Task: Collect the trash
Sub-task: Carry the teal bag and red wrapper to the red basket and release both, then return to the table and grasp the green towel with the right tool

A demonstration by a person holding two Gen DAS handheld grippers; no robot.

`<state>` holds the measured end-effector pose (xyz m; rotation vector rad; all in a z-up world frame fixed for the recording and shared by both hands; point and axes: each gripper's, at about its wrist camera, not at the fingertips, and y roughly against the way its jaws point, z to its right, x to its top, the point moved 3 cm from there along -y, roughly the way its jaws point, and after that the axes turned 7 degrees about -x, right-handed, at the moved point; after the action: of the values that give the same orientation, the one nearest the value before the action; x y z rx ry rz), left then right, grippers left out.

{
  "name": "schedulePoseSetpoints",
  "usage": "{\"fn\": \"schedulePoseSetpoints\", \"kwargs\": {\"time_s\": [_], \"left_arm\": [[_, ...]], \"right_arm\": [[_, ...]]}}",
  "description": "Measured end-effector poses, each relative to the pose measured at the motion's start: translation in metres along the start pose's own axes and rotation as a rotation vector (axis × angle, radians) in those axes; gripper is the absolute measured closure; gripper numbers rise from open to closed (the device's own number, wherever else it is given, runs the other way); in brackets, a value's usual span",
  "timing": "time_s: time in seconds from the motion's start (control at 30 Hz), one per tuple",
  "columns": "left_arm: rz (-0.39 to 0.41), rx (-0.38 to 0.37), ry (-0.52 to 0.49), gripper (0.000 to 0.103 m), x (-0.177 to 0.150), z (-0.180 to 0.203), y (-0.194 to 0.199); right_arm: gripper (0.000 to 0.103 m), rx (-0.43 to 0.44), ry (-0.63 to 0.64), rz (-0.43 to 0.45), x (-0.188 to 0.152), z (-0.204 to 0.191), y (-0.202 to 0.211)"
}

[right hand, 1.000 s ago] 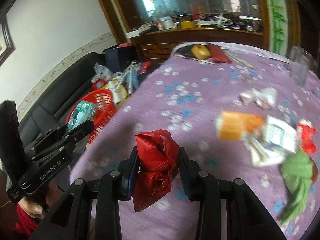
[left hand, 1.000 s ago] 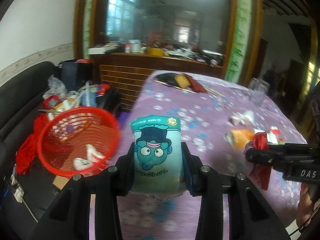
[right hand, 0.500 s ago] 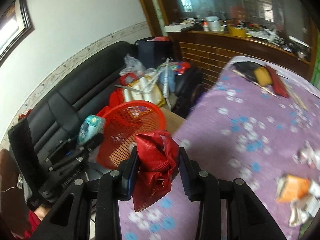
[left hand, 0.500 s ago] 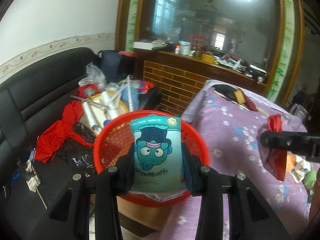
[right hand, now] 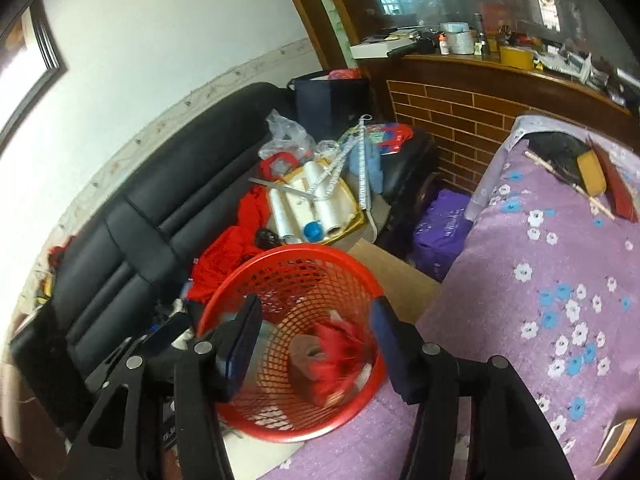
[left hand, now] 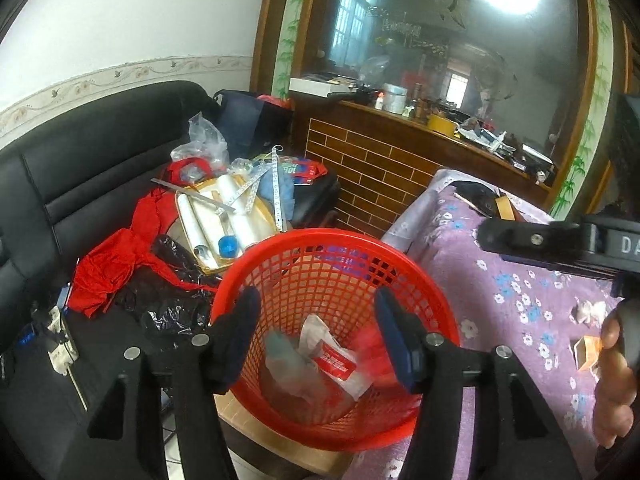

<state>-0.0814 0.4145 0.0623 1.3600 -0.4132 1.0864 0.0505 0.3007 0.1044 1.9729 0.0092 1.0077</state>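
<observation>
A red mesh basket (left hand: 432, 292) stands beside the purple table, also in the right wrist view (right hand: 280, 264). My left gripper (left hand: 320, 340) is open and empty above it. A blurred teal snack bag (left hand: 280, 350) lies inside among white wrappers (left hand: 334, 360). My right gripper (right hand: 314, 344) is open and empty over the same basket. A blurred red bag (right hand: 340, 350) is in the basket under it, next to a brown roll (right hand: 306, 356). The right gripper's arm (left hand: 560, 244) crosses the left wrist view at the right.
A black sofa (right hand: 132, 216) behind the basket holds red cloth (left hand: 116, 264), a tray of white rolls (right hand: 312, 204) and bags. The purple flowered table (right hand: 560, 288) lies to the right with an orange box (left hand: 588, 352) and white scraps (left hand: 590, 310). A brick-faced counter (left hand: 380, 172) stands behind.
Both grippers have moved over the red basket and opened. The teal snack bag left the left gripper and the red bag left the right gripper; both now lie in the basket.
</observation>
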Motion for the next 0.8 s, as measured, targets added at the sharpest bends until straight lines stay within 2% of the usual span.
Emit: {"fn": "schedulePoseSetpoints", "kwargs": {"time_s": [0.07, 0.23, 0.5, 0.8], "left_arm": [[0.001, 0.001, -0.004, 0.045, -0.002, 0.005, 0.003], [-0.001, -0.067, -0.029, 0.044, -0.014, 0.039, 0.019], [-0.042, -0.192, -0.155, 0.042, -0.048, 0.131, 0.04], [-0.123, -0.3, -0.297, 0.042, -0.082, 0.227, 0.041]], "right_arm": [[0.042, -0.011, -0.003, 0.013, -0.007, 0.009, 0.012], [0.042, -0.037, -0.022, 0.025, -0.041, 0.034, 0.051], [0.042, -0.114, -0.088, 0.042, -0.115, 0.088, 0.117], [0.042, -0.271, -0.264, 0.1, -0.198, 0.194, 0.211]]}}
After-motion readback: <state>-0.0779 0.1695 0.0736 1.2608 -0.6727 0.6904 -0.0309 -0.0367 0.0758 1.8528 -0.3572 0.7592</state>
